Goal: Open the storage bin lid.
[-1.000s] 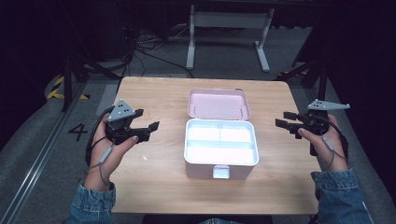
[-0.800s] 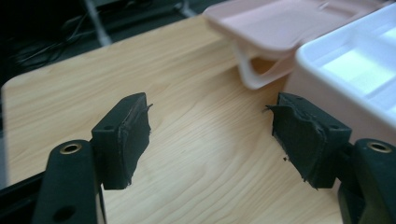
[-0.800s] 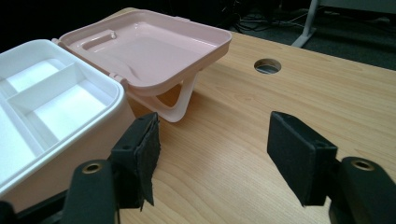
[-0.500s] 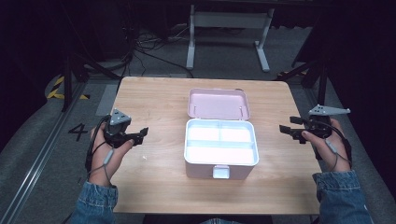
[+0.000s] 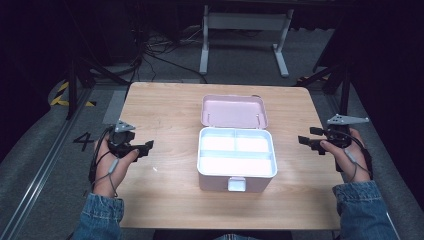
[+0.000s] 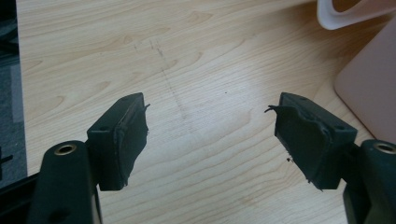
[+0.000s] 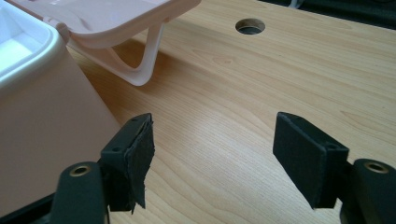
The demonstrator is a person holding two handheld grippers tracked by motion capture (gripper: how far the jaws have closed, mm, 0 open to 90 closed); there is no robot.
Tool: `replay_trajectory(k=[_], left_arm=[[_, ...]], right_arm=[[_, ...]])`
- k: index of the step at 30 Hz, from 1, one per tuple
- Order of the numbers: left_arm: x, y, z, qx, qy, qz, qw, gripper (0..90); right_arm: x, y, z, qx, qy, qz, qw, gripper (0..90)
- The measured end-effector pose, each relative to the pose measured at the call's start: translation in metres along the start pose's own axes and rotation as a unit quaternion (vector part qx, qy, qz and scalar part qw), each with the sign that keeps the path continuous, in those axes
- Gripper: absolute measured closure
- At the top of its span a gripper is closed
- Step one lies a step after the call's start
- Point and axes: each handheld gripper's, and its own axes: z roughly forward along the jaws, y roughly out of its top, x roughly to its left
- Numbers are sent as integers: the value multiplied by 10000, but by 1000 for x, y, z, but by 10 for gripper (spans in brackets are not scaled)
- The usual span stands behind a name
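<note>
High view: a pink box (image 5: 237, 159) sits mid-worktop (image 5: 165, 107) with its lid (image 5: 233, 110) open, while both hands rest low at the side edges, left tool (image 5: 146, 147) and right tool (image 5: 303, 141) aimed inward at it. Both tools are released and empty, the right having just been opening. Right gripper view adds a round hole (image 7: 250, 26) in the worktop behind the lid.
</note>
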Motion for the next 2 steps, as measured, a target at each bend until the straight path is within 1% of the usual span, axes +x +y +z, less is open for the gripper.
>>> replay_trajectory(k=[2], left_arm=[[-1, 0, 0, 3, -61, -11, 10000, 255]], right_arm=[[0, 0, 0, -5, 17, 24, 10000, 296]])
